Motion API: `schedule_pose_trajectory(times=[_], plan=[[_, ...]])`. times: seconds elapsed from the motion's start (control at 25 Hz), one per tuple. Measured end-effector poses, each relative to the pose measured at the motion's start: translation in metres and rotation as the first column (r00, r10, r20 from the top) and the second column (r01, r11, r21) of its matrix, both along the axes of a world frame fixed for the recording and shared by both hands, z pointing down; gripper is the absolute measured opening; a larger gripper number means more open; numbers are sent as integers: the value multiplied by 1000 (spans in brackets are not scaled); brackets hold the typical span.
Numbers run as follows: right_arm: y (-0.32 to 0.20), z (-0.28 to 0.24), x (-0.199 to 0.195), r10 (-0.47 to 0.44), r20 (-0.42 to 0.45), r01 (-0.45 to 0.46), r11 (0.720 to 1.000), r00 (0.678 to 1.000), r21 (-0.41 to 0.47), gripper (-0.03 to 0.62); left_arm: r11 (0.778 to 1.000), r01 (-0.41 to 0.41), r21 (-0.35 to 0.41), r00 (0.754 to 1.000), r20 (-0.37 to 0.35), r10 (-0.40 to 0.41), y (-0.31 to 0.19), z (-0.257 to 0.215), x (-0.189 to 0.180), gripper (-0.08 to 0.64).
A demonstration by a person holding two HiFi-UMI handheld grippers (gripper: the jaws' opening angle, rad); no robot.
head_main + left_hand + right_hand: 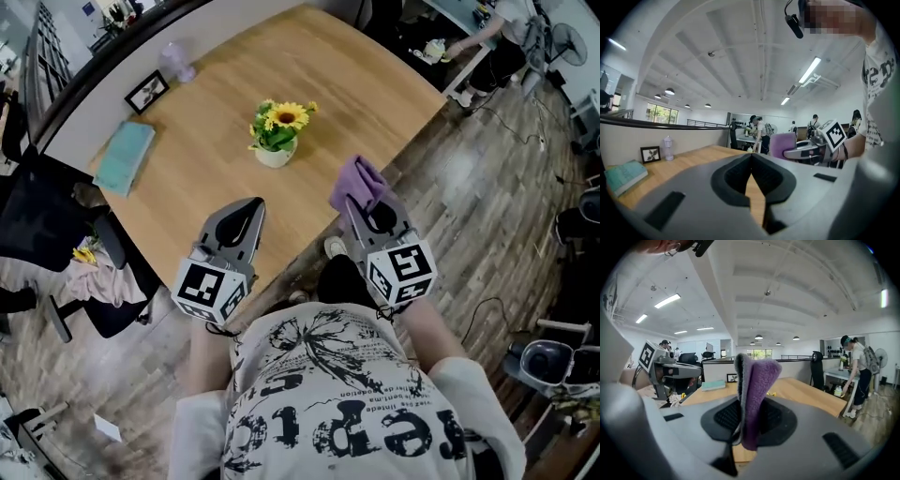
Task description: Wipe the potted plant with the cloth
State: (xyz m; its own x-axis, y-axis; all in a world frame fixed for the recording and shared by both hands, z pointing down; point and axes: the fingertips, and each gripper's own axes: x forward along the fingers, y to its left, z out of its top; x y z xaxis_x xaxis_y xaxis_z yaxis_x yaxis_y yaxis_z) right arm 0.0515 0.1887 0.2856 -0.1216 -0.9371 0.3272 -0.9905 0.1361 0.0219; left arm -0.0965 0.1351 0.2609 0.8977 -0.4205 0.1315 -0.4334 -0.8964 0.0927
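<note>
The potted plant (pixel 276 133) stands near the middle of the worktop (pixel 206 178), touched by neither tool. On the person's side of the plant and to its right, the right hand-held gripper (pixel 356 202) pinches a folded purple cloth (pixel 357 180). The left hand-held gripper (pixel 251 208), also short of the plant and slightly left, has its jaws pressed together on nothing.

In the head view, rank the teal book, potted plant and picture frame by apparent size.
Largest: teal book and potted plant, about alike, so I won't rank them.
Smallest: picture frame, clearly.
</note>
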Motion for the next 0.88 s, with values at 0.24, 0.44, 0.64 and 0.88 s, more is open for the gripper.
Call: schedule_pose_trajectory(times=[0.24,0.44,0.64,0.88], plan=[[-69,12,46,-147,0,147,989,989,-21,72,991,131,-28,991,27,-130,-51,15,37,3],[-140,25,91,-266,4,265,961,964,-80,72,961,274,-43,960,66,-270,-93,27,71,3],[-194,36,115,-394,-38,389,915,918,-105,72,914,397,-78,917,73,-392,-125,50,93,3],[-252,62,128,-487,-121,473,872,865,-125,72,856,505,-108,858,171,-484,-138,97,103,3]])
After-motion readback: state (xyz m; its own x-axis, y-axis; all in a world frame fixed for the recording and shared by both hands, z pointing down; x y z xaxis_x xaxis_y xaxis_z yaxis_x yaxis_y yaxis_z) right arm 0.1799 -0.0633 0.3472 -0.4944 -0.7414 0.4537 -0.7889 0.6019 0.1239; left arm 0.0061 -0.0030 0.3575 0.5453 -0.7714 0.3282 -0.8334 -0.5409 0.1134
